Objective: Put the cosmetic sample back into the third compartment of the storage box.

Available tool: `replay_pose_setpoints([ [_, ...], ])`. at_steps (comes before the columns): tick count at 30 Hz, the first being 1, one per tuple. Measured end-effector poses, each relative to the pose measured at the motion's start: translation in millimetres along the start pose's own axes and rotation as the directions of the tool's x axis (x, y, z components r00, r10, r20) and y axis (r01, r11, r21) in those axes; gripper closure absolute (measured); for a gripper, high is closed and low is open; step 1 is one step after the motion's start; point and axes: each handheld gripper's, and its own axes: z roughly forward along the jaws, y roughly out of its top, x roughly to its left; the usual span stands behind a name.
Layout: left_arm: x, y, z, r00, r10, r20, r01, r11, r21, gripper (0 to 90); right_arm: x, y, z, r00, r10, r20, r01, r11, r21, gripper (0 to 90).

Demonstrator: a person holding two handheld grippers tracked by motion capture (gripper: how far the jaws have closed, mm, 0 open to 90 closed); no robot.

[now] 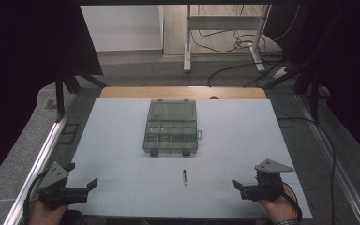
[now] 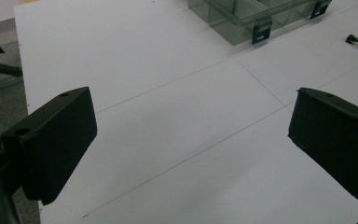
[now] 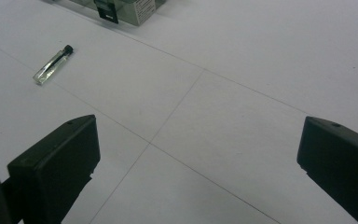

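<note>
The fingers (image 2: pixel 51 144) of the left gripper (image 1: pixel 90 186) are being held wide apart with nothing between them, and the fingers (image 3: pixel 56 163) of the right gripper (image 1: pixel 238 186) are likewise being kept spread over bare tabletop, empty. In the high view the left gripper is being rested at about seven o'clock on the white table (image 1: pixel 117 140), the right gripper at about five o'clock, each being pointed inward toward the middle. A small glass vial (image 1: pixel 185 176) with a dark cap is being left lying flat at roughly six o'clock, between the two grippers and well apart from both; in the right gripper view the vial (image 3: pixel 52 65) is being seen at about ten o'clock of the jaws, cap end farther away. Beyond it, toward twelve o'clock, a clear compartment box (image 1: pixel 172 127) is being left with its lid open, its two dark latches facing the vial. The work is judged to be at its very start: a reach for the vial has not yet been made. The next move is judged to call for the right gripper being swung toward the vial and lowered so that the jaws straddle its narrow body across the width, since a round vial may roll if it is nudged.
</note>
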Motion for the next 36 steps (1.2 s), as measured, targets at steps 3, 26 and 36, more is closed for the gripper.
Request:
replay_pose_setpoints([
  [3,0.0,0.0,0.0,1.0000,0.000,0.000,0.000,1.0000,0.000,1.3,0.4,0.6,0.5,1.0000,-0.002,-0.008,0.002,1.000,0.002,0.0],
  [26,0.6,0.2,0.4,1.0000,-0.005,0.001,0.005,1.0000,0.001,1.3,4.7,18.6,11.8,0.9989,-0.020,-0.041,0.019,1.000,-0.019,0.0],
  [36,0.7,0.1,0.6,1.0000,-0.005,0.002,0.005,1.0000,0.001,1.3,7.7,25.3,17.8,0.9973,-0.030,-0.067,0.029,1.000,-0.010,0.0],
])
